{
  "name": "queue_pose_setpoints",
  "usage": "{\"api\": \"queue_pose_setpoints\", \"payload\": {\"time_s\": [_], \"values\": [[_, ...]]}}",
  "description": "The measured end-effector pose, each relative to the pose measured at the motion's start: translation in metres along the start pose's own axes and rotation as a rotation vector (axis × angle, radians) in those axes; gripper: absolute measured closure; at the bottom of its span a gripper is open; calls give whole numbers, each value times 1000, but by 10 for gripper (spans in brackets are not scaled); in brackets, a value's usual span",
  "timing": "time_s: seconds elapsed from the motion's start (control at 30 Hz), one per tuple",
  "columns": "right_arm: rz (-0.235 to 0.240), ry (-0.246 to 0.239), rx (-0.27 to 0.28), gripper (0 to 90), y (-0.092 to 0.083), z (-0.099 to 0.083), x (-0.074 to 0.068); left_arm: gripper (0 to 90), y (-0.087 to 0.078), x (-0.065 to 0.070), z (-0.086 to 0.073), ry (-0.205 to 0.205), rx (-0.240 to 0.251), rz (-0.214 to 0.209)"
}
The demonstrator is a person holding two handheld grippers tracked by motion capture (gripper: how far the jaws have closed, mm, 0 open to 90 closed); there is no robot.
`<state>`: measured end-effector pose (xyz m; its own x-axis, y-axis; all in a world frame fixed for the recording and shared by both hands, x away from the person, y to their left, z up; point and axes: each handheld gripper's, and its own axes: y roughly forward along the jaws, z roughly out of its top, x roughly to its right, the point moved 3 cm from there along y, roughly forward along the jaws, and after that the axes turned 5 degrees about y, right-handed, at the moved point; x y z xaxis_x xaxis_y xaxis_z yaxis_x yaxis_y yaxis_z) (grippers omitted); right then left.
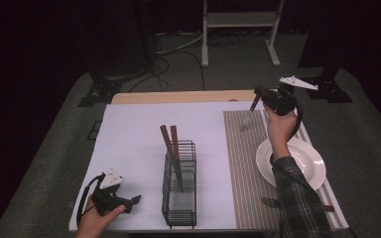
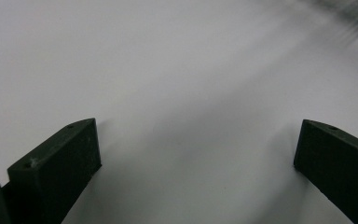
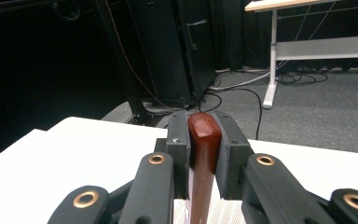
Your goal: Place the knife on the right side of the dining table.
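- Two tongs are working at the surface [image 1: 144, 144], which is lying under a white sheet, with a striped placemat [image 1: 243, 163] on its right part.
- Clenched on a wooden-handled utensil [image 3: 204, 154], the right tongs [image 1: 256, 101] are hanging above the far end of the placemat, near the far edge of the surface.
- In the right gripper view, the reddish-brown handle is standing between the two pads, its rounded end poking just past them, and both pads are pressing on its sides.
- From the high view, the utensil's metal part is pointing down toward the placemat; it is blurred, so I cannot tell which kind of utensil it is, nor whether its tip is touching the mat.
- Released, the left tongs [image 1: 135, 200] are resting low at the near left corner of the surface, with the jaws standing wide apart over bare white sheet in the left gripper view and nothing between them.
- Standing between the two hands, a black wire caddy [image 1: 179, 186] is holding two more wooden-handled utensils [image 1: 171, 148], which are leaning toward the far left.
- On the placemat, a white plate [image 1: 302, 163] is lying partly under the right forearm, and a fork [image 1: 270, 202] is lying just near the plate's near side.
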<state>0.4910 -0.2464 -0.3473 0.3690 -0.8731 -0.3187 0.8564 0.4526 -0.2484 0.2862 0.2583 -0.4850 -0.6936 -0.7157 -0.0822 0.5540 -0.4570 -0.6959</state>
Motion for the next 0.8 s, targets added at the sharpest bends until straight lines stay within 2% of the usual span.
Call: {"api": "queue_pose_setpoints", "payload": {"time_s": [0.4, 0.7, 0.8], "values": [[-12, 3, 1, 771, -3, -4, 4, 0, 0, 0, 0, 0, 0, 0], [-36, 21, -4, 749, -12, -5, 16, 0, 0, 0, 0, 0, 0, 0], [-57, 27, -17, 733, -17, -6, 22, 0, 0, 0, 0, 0, 0, 0]]}}
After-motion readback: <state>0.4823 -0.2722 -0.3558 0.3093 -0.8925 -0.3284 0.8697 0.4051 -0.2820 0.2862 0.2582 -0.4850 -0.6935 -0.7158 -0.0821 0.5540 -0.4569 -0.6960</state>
